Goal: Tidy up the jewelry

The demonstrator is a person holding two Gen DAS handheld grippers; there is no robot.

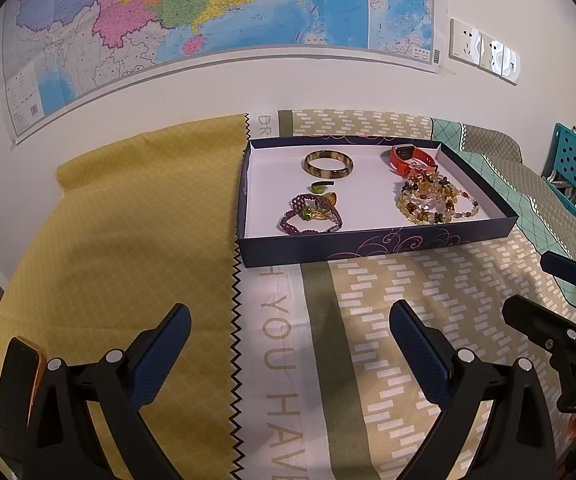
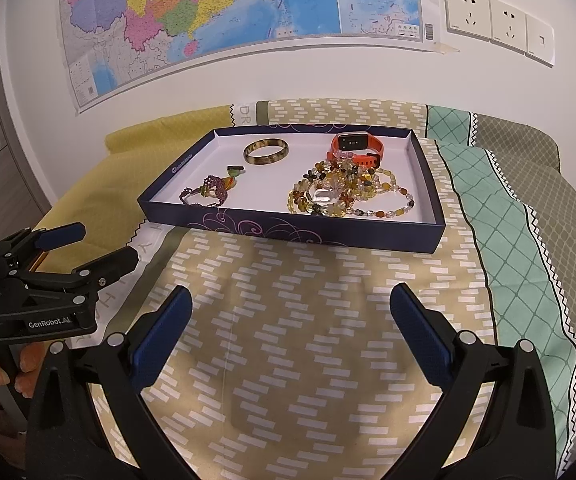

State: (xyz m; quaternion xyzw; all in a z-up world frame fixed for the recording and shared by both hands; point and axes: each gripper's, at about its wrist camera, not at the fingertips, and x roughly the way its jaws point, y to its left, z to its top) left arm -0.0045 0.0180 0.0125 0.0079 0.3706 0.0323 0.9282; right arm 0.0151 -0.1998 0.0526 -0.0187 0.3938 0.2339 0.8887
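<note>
Jewelry is seen inside a shallow navy box (image 2: 315, 236) on the patterned cloth (image 2: 307, 320): purple bead bracelet (image 2: 204, 192) at left, tortoiseshell bangle (image 2: 266, 151) behind, amber bead strands (image 2: 347, 188) and orange watch (image 2: 353, 145) at right. Left gripper (image 1: 289, 344) and right gripper (image 2: 289, 328) are held wide open, empty, short of the box.

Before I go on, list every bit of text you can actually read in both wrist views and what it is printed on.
"GenRobot.AI": white, on the left gripper body, seen from the right wrist.
"YOU HAVE", cut off at the frame edge: on the white strip of the bedsheet.
"DR": same strip, behind the tray.
"UA", cut off: on the right gripper body.
Wall map labels, its barcode and the small logo on the tray's wall: too small to read.
</note>
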